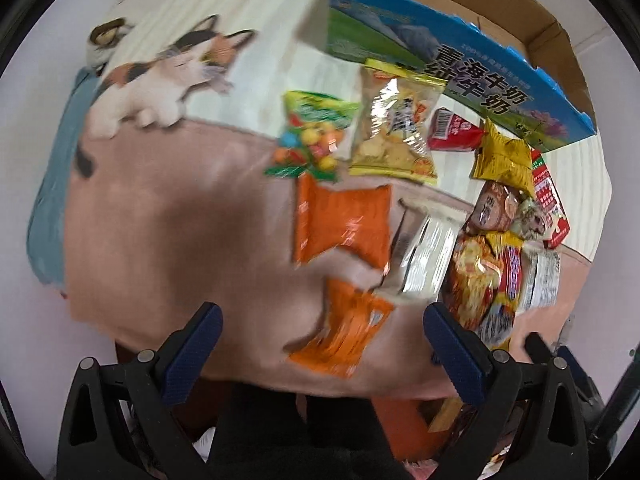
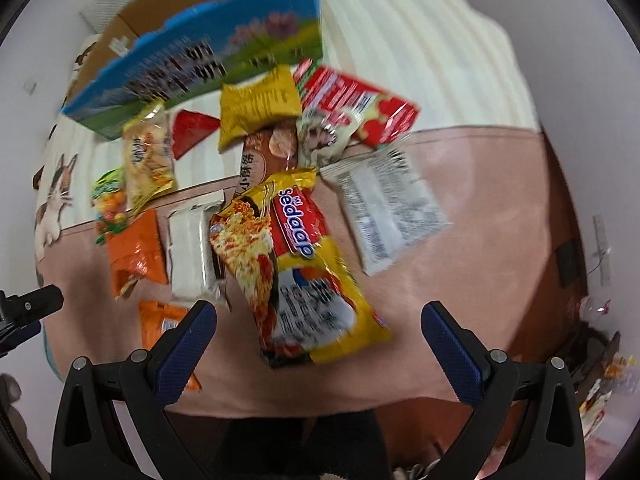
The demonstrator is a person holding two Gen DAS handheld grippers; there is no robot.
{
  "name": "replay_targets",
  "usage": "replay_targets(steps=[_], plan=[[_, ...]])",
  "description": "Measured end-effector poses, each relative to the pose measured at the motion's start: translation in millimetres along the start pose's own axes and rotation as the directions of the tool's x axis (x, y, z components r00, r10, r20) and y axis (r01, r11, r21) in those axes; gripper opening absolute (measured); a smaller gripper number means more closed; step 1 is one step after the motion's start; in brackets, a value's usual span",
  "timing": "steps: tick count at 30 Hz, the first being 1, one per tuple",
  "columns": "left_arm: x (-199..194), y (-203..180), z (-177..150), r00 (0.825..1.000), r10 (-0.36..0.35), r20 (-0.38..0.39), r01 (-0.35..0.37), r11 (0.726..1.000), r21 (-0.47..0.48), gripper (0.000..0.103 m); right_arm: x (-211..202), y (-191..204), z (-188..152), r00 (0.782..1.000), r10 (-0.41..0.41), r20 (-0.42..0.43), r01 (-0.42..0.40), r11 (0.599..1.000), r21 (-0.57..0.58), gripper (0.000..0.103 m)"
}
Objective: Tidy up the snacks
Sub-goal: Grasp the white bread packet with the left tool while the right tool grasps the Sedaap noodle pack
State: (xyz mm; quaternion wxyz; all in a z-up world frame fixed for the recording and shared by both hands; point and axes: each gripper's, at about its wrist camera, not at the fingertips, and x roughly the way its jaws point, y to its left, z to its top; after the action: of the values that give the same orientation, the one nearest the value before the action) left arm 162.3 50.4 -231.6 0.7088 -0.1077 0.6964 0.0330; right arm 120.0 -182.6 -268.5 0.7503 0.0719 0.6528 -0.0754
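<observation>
Several snack packets lie on a pink-and-cream cloth. My left gripper [image 1: 322,336] is open above the table's front edge, with a small orange packet [image 1: 344,334] just ahead of it and a larger orange packet [image 1: 344,222] beyond. My right gripper [image 2: 318,332] is open, with the yellow Sedaap noodle pack [image 2: 296,260] lying ahead between its fingers, untouched. Around it lie a white wrapped bar [image 2: 194,248], a white sachet [image 2: 386,210], a yellow bag [image 2: 260,106] and a red pack [image 2: 356,104]. A blue-and-green milk carton box [image 1: 448,72] stands open at the back.
A candy bag [image 1: 312,136] and a chip bag [image 1: 396,128] lie near the box. The cloth [image 1: 168,216] carries a cat print [image 1: 160,76]. The table's front edge runs just under both grippers. The left gripper's tip [image 2: 32,304] shows at the right wrist view's left edge.
</observation>
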Motion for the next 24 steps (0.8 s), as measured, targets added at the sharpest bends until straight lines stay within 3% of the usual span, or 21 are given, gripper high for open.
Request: replay_targets(steps=[8, 10, 12, 15, 19, 24], plan=[[61, -59, 29, 0.995, -0.061, -0.076, 0.070, 0.990, 0.122, 0.100, 84, 27, 15, 0.996, -0.034, -0.081, 0.028, 0.997, -0.072, 0.103], [74, -67, 31, 0.992, -0.074, -0.098, 0.086, 0.988, 0.125, 0.078, 104, 33, 13, 0.994, -0.008, -0.110, -0.002, 0.995, -0.095, 0.102], [86, -74, 32, 0.989, -0.083, -0.120, 0.098, 0.987, 0.127, 0.064, 111, 35, 8, 0.994, 0.000, -0.106, -0.012, 0.993, -0.113, 0.100], [103, -85, 29, 0.985, -0.095, -0.147, 0.115, 0.983, 0.140, 0.063, 108, 27, 1, 0.997, 0.015, -0.076, -0.022, 0.996, -0.092, 0.092], [131, -100, 25, 0.981, -0.064, -0.182, 0.096, 0.980, 0.173, 0.063, 101, 4, -9, 0.998, 0.016, -0.067, -0.017, 1.000, -0.014, 0.092], [152, -99, 28, 0.992, -0.013, -0.129, 0.038, 0.980, 0.197, 0.058, 115, -6, -8, 0.993, 0.068, -0.099, -0.067, 0.998, 0.016, 0.094]])
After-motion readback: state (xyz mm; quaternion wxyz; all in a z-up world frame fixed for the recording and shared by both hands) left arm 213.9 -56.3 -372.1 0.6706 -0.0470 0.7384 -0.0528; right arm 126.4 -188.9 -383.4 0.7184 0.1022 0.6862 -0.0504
